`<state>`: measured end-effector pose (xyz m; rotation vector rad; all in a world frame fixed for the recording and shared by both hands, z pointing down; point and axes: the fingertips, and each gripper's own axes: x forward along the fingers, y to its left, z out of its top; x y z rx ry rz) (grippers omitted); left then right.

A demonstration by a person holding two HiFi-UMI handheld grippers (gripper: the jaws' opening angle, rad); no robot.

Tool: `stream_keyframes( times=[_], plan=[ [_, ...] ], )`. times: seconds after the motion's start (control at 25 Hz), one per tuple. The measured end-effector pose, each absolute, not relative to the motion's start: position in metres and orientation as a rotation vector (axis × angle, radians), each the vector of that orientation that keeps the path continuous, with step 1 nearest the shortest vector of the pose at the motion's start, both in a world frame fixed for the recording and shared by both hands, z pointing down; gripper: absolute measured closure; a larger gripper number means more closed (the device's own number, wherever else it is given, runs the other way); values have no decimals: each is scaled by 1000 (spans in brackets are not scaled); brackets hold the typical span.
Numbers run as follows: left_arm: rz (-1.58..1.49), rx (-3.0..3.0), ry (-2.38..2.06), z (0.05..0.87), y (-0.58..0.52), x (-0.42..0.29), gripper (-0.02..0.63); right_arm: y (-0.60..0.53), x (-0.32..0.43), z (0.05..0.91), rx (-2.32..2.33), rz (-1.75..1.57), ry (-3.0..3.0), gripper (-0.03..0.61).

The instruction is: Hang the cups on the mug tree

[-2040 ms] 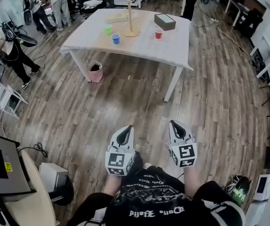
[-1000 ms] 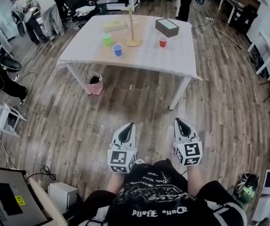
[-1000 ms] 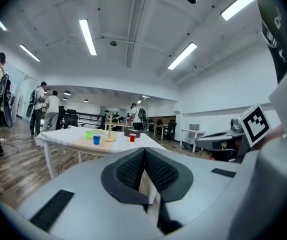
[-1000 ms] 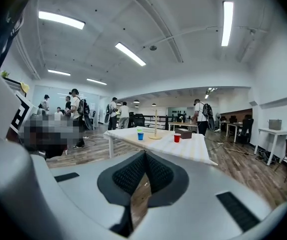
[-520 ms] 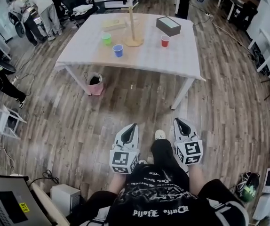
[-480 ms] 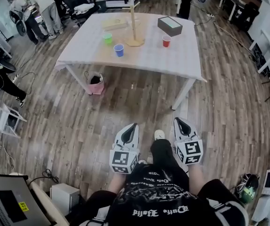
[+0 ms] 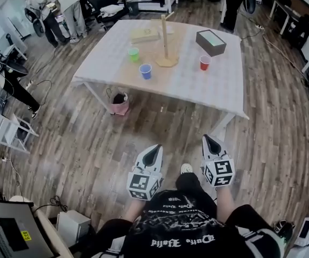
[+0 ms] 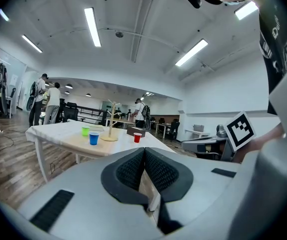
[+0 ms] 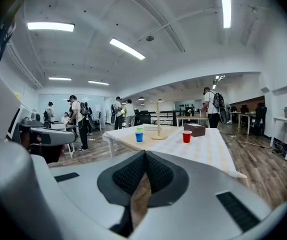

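Cups (image 7: 145, 71) far beyond left tongs (image 7: 155, 148), right tongs (image 7: 207, 138)

Wood and cloth
Pale cloth (image 7: 219, 87) is covering the table (image 7: 144, 88); the mug tree (image 7: 165, 39) is showing bare matt wood.

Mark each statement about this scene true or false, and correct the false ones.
1. The green cup, blue cup and red cup all stand on the table. True.
2. In the head view, the red cup is to the right of the mug tree. True.
3. One cup hangs on the mug tree. False: its pegs are bare.
4. The left gripper grips the blue cup. False: its jaws are shut on nothing.
5. The right gripper has its jaws wide apart over the table. False: they are shut, and it is held over the floor, short of the table.
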<state>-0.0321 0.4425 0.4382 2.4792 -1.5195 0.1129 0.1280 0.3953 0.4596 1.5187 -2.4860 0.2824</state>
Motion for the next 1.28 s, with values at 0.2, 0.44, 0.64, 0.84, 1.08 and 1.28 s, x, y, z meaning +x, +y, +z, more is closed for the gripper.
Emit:
stream_keyframes(
  times=[0.2,0.44,0.64,0.84,1.08,1.28],
  plan=[
    [61,2444,-1572,427,371,-16,594,317,137,453,1434,265,-2542,569],
    [21,2411,-1589,428,300,16,594,239,161,457,1361,275,-2577,569],
    [-6,2379,-1593,433,253,43,594,197,180,459,1313,283,-2600,569],
    [16,2383,-1575,439,226,66,594,173,197,465,1307,322,-2601,569],
    [38,2378,-1548,452,205,73,594,154,209,478,1339,440,-2592,569],
    [60,2370,-1527,465,174,69,594,126,217,486,1421,532,-2577,569]
  ],
)
